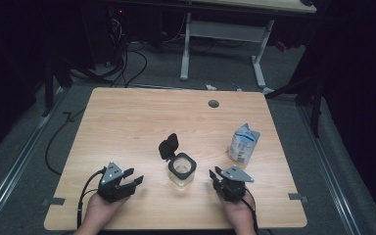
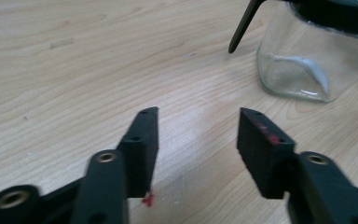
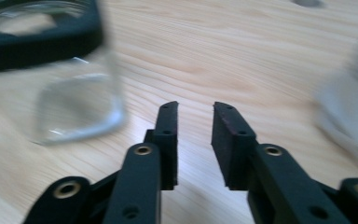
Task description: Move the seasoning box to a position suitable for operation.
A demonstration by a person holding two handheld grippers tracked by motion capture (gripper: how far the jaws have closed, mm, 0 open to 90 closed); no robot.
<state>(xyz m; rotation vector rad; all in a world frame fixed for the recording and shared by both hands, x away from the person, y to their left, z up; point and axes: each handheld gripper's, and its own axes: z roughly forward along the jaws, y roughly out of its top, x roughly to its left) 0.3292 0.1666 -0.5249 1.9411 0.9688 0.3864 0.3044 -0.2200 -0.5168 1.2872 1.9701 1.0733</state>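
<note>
Nearest, at the counter's (image 1: pixel 127 117) front edge: two hands, each gripping a claw. Left claw (image 1: pixel 136 178) resting low over the wood, jaws spread wide with bare counter between them, aimed toward the middle. Right claw (image 1: pixel 214 175) likewise low, jaws parted by a narrower gap, pinching nothing, pointed inward and slightly away.

Between the two, just beyond the claw tips: a clear glass jar (image 1: pixel 181 170) with a black square rim, standing upright near the counter's centre, closer to the front than the back. Black hinged lid (image 1: pixel 168 146) flipped open, tilted up behind and to the left of the jar mouth. From the left gripper view, jar (image 2: pixel 314 56) ahead and to the right of the jaws, apart from them; from the right gripper view, jar (image 3: pixel 51 70) ahead and to the left, blurred, also untouched.

Farther right and back: a white and blue pouch (image 1: pixel 243 143), standing near the counter's right edge, well apart from the jar.

Farther still: a small grey round plug (image 1: pixel 213 104) in the wood near the back edge.
</note>
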